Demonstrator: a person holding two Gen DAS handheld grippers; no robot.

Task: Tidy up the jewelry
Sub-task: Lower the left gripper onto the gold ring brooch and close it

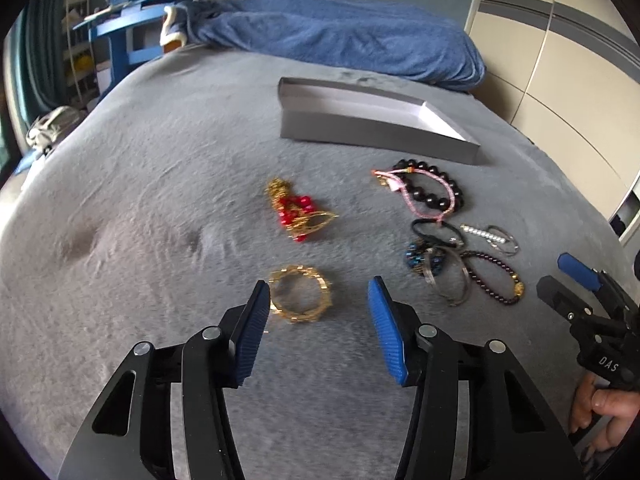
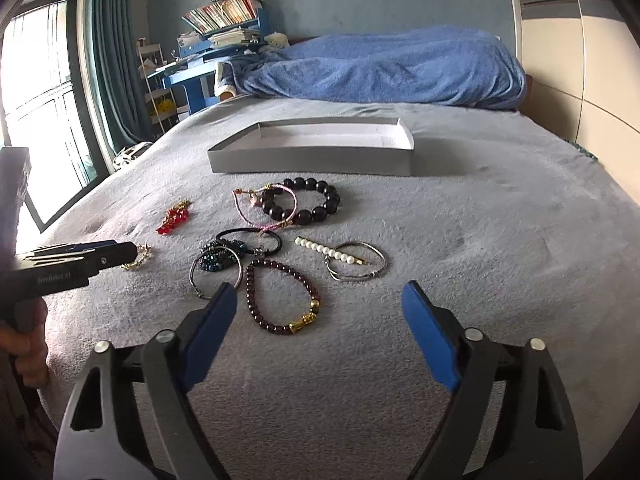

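Observation:
A gold link bracelet (image 1: 300, 294) lies on the grey bed cover just past the tips of my left gripper (image 1: 319, 284), which is open; its left pad (image 1: 252, 332) covers the bracelet's left edge and the right pad stands clear. My right gripper (image 2: 319, 286) is open over a dark red bead bracelet with gold beads (image 2: 280, 300), touching nothing. Beyond lie a red-and-gold piece (image 1: 298, 210), a black bead bracelet (image 2: 320, 204), a pearl bar (image 2: 328, 250) and a silver bangle (image 2: 360, 266). An open grey box (image 2: 312, 160) stands behind them with nothing visible inside.
A blue blanket (image 2: 380, 68) is heaped at the far end of the bed. A pale wardrobe (image 2: 580, 60) runs along the right, and a blue desk with books (image 2: 216, 56) and a window stand at the left. A hand (image 1: 600, 404) holds the right gripper's handle.

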